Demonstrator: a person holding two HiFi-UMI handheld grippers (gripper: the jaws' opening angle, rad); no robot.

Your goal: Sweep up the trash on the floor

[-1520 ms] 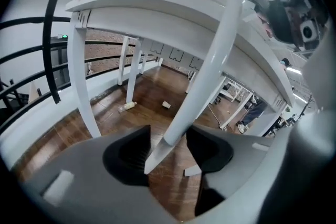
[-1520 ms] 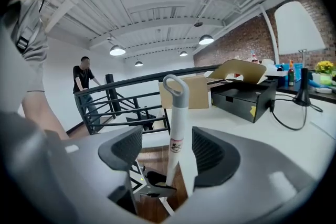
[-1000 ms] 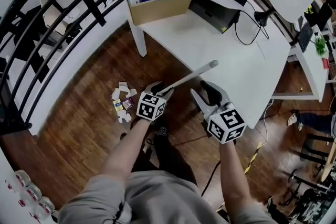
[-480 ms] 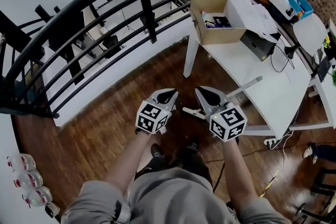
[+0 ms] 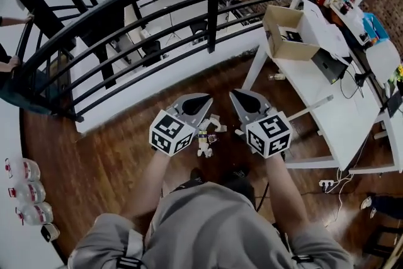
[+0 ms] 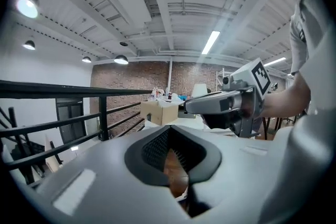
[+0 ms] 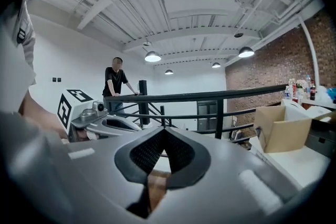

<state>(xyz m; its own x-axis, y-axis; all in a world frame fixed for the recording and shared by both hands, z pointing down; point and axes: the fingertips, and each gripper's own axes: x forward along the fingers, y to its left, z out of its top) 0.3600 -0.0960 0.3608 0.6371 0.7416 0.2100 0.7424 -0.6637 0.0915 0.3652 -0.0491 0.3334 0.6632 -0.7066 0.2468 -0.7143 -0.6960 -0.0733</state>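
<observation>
The left tongs (image 5: pixel 195 105), grey moulded plastic with ribbed black pads, are pressed together on nothing. The right tongs (image 5: pixel 247 104), of the same make, are likewise closed and empty. Both are held out side by side, almost level, forearms parallel. Between them in the head view lies the trash (image 5: pixel 206 137), crumpled white paper scraps on the glossy wood-plank floor (image 5: pixel 107 154). A second ago the right tongs gaped and the thin grey handle (image 5: pixel 313 108) lay at the left ones; it now leans at the white tabletop (image 5: pixel 327 126).
</observation>
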